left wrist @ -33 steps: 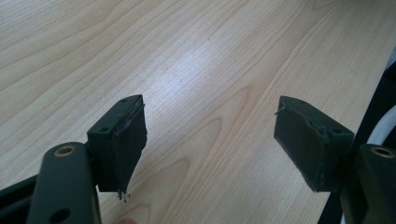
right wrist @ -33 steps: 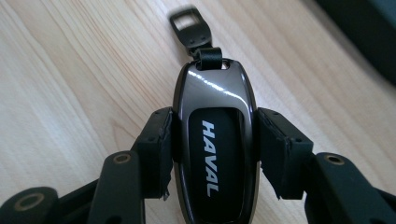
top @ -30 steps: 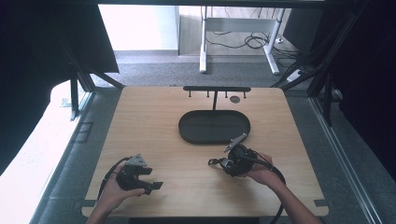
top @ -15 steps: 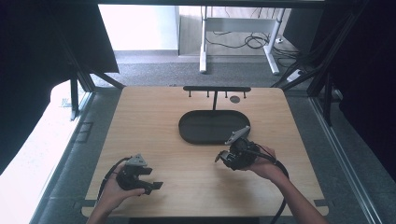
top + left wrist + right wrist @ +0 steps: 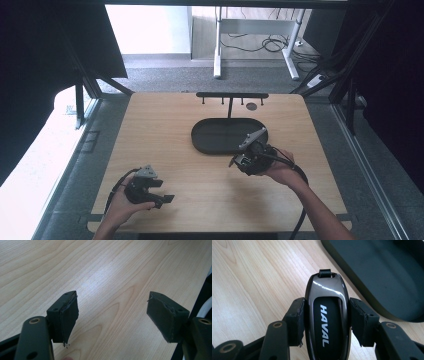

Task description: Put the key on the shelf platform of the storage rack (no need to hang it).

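Right gripper (image 5: pixel 248 159) sits just beside the near right edge of the black oval tray (image 5: pixel 215 146), above the wooden worktop (image 5: pixel 165 130). In the right gripper view its fingers (image 5: pixel 295 320) clamp a glossy dark key fob (image 5: pixel 327 315) marked HAVAL from both sides, fob's loop end pointing away from the camera, tray rim close beyond it. Left gripper (image 5: pixel 159 191) is near the front left of the worktop, held in the person's left hand (image 5: pixel 122 205), well apart from the tray. Its fingers (image 5: pixel 66 315) are spread wide with nothing between them, bare wood below. A black rack (image 5: pixel 231 95) with small pegs stands at the far edge behind the tray.
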`<state>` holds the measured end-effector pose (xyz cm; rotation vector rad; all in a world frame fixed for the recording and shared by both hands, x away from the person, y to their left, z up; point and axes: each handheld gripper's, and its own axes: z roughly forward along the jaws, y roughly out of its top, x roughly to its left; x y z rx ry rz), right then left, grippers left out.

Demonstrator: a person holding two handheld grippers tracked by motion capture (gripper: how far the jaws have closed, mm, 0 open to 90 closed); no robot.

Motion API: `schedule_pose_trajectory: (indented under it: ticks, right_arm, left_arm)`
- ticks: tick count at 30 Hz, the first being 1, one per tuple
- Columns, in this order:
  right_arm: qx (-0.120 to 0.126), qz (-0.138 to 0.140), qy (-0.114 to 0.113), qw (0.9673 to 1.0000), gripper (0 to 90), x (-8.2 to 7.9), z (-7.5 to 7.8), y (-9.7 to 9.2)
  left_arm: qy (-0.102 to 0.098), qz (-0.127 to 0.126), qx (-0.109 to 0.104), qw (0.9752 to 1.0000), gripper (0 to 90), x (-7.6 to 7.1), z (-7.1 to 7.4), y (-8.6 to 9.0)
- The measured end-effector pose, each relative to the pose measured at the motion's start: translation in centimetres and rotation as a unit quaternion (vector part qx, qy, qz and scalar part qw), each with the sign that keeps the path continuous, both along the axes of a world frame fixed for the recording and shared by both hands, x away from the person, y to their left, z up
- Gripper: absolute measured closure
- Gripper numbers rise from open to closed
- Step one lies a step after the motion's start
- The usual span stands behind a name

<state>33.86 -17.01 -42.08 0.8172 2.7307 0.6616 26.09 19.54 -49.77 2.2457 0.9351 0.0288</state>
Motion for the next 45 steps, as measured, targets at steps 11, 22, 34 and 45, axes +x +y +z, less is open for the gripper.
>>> schedule_pose_trajectory:
  ticks: [11, 22, 34, 45]
  right_arm:
    - [0.002, 0.001, -0.003, 1.0, 49.4, 1.4, 0.5, 0.4]
    - [0.008, -0.01, -0.005, 0.9999, 49.4, 2.8, 0.7, 0.6]
    - [0.017, -0.019, -0.007, 0.9996, 49.4, 4.2, 1.4, 0.6]
    - [0.024, -0.028, -0.007, 0.9993, 49.4, 5.7, 1.9, 0.9]
  left_arm:
    - [-0.001, 0.001, 0.001, 1.0, 25.8, 0.0, 0.0, 0.1]
    - [0.004, 0.006, -0.003, 1.0, 25.8, 0.1, -0.2, -0.1]
    - [0.005, 0.003, 0.001, 1.0, 25.8, 0.2, -0.3, 0.0]
    - [0.005, 0.003, 0.001, 1.0, 25.8, 0.2, -0.3, 0.1]
